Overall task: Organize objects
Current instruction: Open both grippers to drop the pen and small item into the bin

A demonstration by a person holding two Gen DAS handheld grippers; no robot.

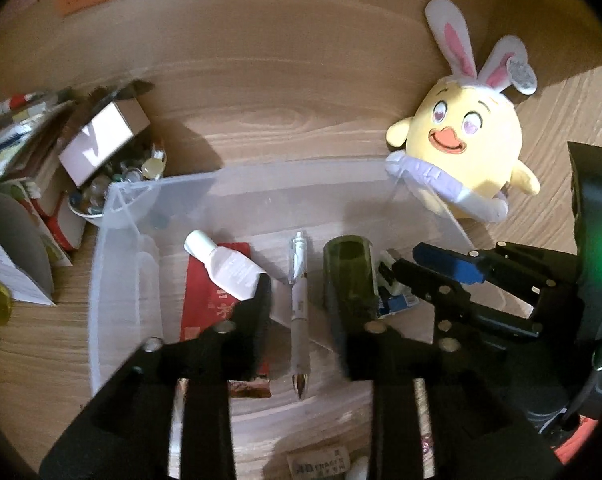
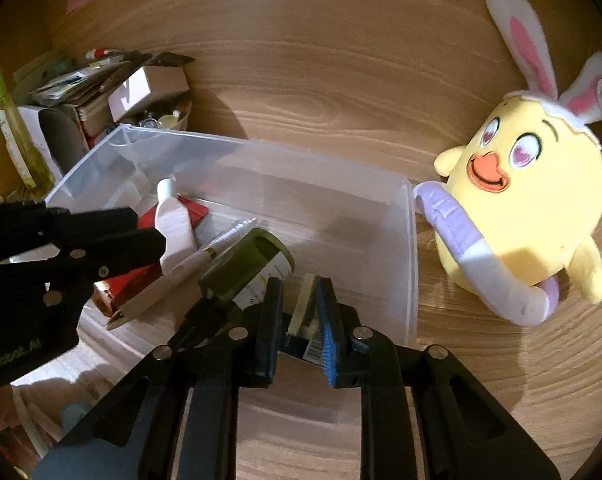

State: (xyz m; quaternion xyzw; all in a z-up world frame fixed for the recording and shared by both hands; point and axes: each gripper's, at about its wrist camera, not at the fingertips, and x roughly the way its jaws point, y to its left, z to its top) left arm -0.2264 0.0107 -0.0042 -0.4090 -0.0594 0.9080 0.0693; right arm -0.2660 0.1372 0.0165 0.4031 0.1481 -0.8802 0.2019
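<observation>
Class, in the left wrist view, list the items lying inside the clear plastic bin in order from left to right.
White tube → white pen → green jar → small blue-and-white box, at the right gripper.

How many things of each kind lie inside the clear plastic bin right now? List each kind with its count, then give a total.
White squeeze tube: 1
Red packet: 1
White pen: 1
Olive-green jar: 1
Small blue-and-white box, between the right gripper's fingers: 1
Total in the clear plastic bin: 5

Bin's (image 2: pixel 409 264) far half lies open; plush chick (image 2: pixel 529 208) crowds its right wall.
</observation>
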